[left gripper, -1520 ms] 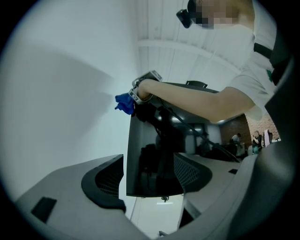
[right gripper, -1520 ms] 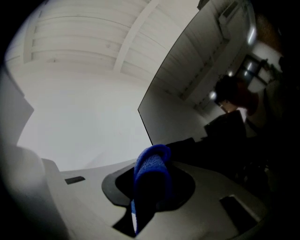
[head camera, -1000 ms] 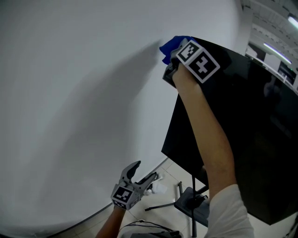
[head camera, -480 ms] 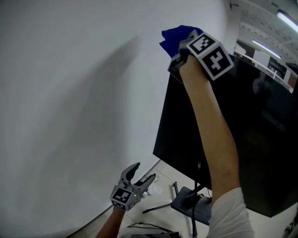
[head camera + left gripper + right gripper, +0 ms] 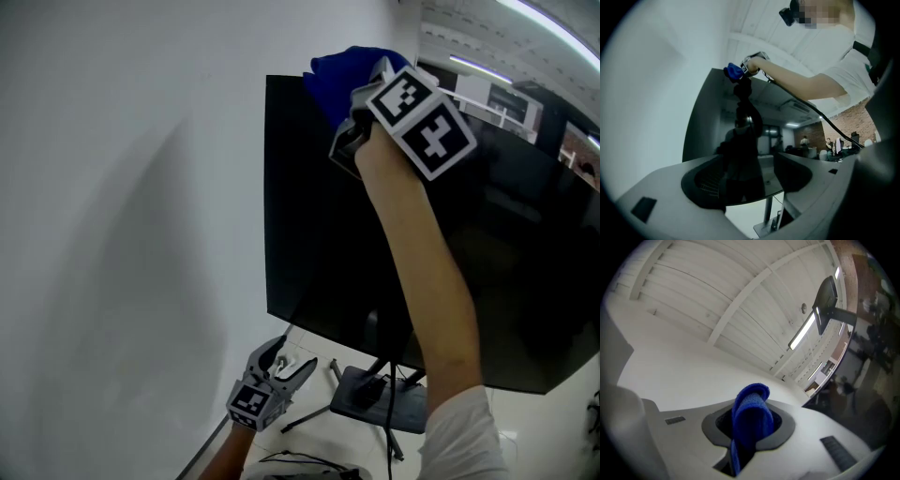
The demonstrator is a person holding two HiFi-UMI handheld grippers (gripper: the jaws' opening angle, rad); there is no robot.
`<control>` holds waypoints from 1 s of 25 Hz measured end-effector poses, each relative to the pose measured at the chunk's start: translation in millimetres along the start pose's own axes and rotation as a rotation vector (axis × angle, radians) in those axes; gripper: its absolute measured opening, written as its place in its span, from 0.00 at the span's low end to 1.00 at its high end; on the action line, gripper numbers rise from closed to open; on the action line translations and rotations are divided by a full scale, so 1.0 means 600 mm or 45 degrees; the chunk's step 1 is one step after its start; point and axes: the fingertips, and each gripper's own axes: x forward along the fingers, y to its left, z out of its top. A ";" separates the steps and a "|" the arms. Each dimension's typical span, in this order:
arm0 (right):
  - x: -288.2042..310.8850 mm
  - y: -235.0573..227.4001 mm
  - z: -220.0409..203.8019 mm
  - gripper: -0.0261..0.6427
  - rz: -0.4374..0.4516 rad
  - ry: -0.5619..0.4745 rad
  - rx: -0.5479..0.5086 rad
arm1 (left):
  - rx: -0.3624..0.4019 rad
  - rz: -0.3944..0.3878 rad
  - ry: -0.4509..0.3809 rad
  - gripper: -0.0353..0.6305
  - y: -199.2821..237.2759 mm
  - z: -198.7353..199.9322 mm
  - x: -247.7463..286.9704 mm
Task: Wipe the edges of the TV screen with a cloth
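The cloth (image 5: 339, 75), pinched in right gripper (image 5: 361, 101) jaws, points up at TV (image 5: 314, 244) top edge; left gripper (image 5: 292, 354) jaws spread

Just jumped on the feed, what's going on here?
A person is wiping a TV with two hand-held grippers. The right gripper is shut on a blue cloth and holds it at the screen's top edge, near the upper left corner. The left gripper hangs low by the stand, jaws apart and empty, taking no part in the wipe.
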 end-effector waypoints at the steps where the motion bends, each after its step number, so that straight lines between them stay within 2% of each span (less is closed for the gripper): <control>1: -0.008 -0.014 0.019 0.14 -0.018 -0.019 -0.025 | -0.001 -0.026 -0.001 0.55 -0.011 0.001 0.010; 5: -0.042 -0.066 0.078 0.14 -0.080 -0.057 -0.122 | -0.007 -0.134 -0.004 0.55 -0.052 0.000 0.051; 9: -0.087 -0.123 0.145 0.14 -0.142 -0.094 -0.220 | -0.030 -0.258 -0.013 0.55 -0.121 0.017 0.097; 14: -0.142 -0.191 0.237 0.14 -0.234 -0.151 -0.370 | -0.028 -0.432 0.002 0.55 -0.205 0.003 0.144; 17: -0.178 -0.248 0.295 0.14 -0.319 -0.186 -0.435 | 0.019 -0.541 0.009 0.55 -0.253 -0.023 0.174; 21: -0.241 -0.332 0.377 0.14 -0.467 -0.245 -0.517 | 0.007 -0.677 0.022 0.55 -0.324 -0.020 0.204; 25: -0.305 -0.415 0.452 0.14 -0.610 -0.275 -0.597 | -0.012 -0.758 0.019 0.55 -0.388 -0.037 0.225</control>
